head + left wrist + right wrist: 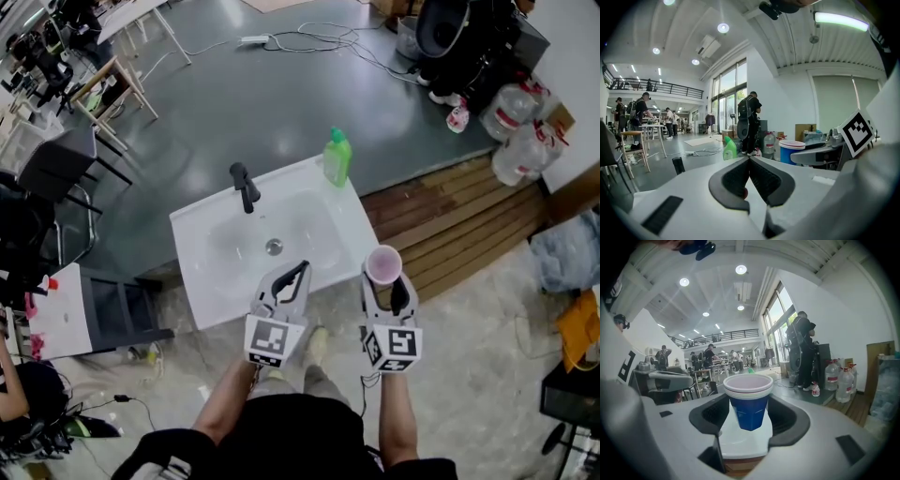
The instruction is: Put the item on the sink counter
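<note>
A blue cup with a white rim (383,264) stands upright between the fingers of my right gripper (384,278), which is shut on it just off the front right corner of the white sink counter (349,217). In the right gripper view the cup (749,394) fills the gap between the pads, with the counter's corner (745,439) below it. My left gripper (296,274) hangs over the counter's front edge, shut with nothing in it; its pads meet in the left gripper view (749,161).
A black faucet (246,186) and a green bottle (337,157) stand at the counter's far side, behind the basin with its drain (274,247). Wooden decking (450,220) and water jugs (520,131) lie to the right, chairs (66,159) to the left.
</note>
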Tool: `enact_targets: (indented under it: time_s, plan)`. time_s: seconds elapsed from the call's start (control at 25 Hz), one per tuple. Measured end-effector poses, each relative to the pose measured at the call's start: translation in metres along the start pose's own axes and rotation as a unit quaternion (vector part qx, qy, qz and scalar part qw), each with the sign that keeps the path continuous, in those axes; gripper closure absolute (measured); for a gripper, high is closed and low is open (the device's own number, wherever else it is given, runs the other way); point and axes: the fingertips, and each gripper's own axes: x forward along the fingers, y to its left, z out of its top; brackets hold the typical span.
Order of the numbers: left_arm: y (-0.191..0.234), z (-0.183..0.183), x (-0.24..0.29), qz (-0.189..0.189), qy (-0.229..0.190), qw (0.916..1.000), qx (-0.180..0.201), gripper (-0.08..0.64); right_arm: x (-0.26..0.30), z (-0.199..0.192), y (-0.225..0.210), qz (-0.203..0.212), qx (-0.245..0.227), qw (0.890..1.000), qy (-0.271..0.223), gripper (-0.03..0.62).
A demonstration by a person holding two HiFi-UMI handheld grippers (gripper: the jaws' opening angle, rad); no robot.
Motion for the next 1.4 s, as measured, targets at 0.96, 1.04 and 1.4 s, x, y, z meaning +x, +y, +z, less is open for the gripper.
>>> enact_targets:
  time_s: [0.96, 1.04, 1.4]
  plan:
    - [0.019, -0.064, 0.077, 0.002, 0.049, 0.9985, -0.024, 0.558, 0.08, -0.068, -0.034, 0.013, 0.006, 0.999, 0.039, 0.334]
    - [0.021, -0.07, 0.08, 0.002, 0.055, 0.9982, -0.026, 0.558, 0.084, -0.076, -0.037, 0.011, 0.008, 0.999, 0.049, 0.334]
    - [0.033, -0.093, 0.092, 0.011, 0.074, 0.9967, -0.031, 0.558, 0.107, -0.095, -0.042, 0.015, 0.003, 0.998, 0.066, 0.334]
